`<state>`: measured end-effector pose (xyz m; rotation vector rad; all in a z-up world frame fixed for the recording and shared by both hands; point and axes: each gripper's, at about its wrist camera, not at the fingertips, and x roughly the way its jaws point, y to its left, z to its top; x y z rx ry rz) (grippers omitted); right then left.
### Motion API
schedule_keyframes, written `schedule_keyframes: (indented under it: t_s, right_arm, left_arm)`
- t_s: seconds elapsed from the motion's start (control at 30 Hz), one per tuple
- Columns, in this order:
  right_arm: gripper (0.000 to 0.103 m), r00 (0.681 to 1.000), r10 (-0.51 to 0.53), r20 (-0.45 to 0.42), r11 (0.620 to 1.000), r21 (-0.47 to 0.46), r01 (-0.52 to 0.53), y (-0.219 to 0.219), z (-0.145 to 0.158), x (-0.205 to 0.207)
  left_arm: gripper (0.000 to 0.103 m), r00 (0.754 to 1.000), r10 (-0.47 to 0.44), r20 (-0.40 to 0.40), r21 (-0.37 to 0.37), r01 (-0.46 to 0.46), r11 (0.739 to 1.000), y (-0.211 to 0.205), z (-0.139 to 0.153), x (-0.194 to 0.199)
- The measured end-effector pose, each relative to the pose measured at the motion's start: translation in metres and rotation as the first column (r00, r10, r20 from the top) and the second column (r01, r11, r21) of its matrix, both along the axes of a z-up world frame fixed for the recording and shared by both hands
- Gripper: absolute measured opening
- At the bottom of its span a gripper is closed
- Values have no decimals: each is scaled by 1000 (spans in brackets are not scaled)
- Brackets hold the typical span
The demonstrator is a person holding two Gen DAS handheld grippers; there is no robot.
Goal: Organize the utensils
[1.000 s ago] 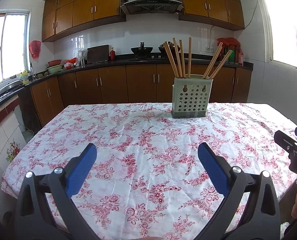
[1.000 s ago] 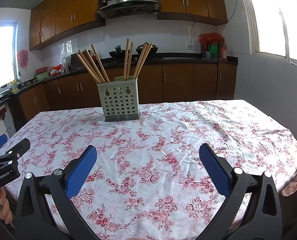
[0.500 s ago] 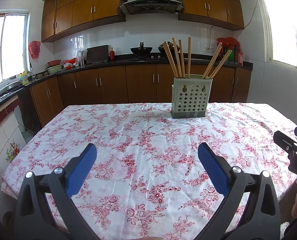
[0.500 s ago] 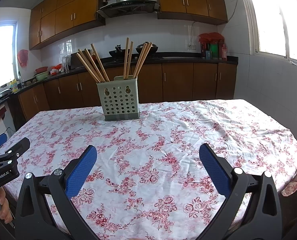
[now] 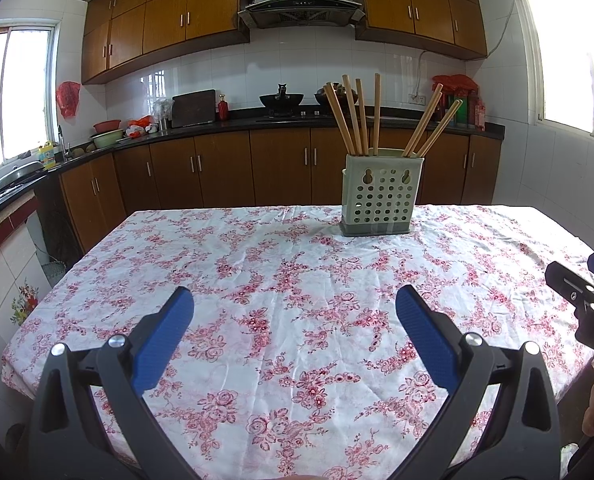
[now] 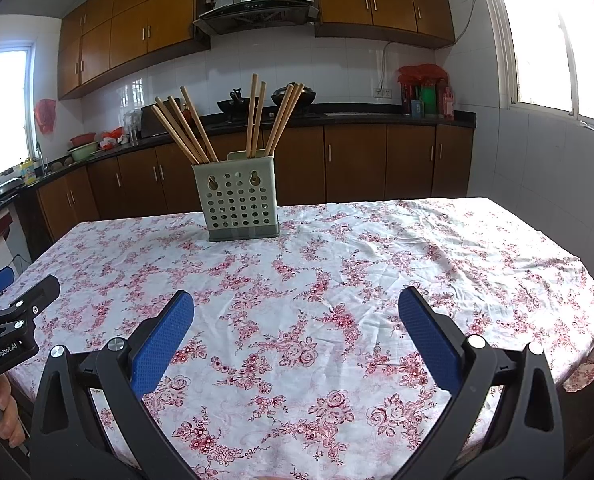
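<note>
A pale green perforated utensil holder (image 5: 380, 196) stands upright at the far side of the table, also in the right wrist view (image 6: 239, 200). Several wooden chopsticks (image 5: 359, 114) (image 6: 185, 128) stand in it, fanned out in separate compartments. My left gripper (image 5: 295, 312) is open and empty, held above the near part of the floral tablecloth (image 5: 281, 280). My right gripper (image 6: 296, 312) is open and empty too, beside it on the right. Each gripper shows at the edge of the other's view: the right one (image 5: 581, 304), the left one (image 6: 5, 320).
The table (image 6: 497, 248) carries only the holder on its pink-flowered cloth. Behind it run brown kitchen cabinets (image 5: 225, 168) and a dark counter with woks, bowls and bottles. Windows flank both sides. The table's near edge lies just under the grippers.
Both grippers have barely moved; the holder has drifted very slightly in each view. Nothing was taken hold of or let go.
</note>
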<state>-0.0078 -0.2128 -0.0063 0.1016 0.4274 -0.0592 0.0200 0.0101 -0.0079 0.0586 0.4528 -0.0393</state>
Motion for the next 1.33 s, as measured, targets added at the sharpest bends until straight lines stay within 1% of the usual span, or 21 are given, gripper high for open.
schedule_keyframes:
  t_s: [1.33]
  right_arm:
    - [101,1000,-1,-3,1000,3,1,-3,0,0]
  left_arm:
    - [99,1000,-7,-2,4,7,1000,2,-5,1]
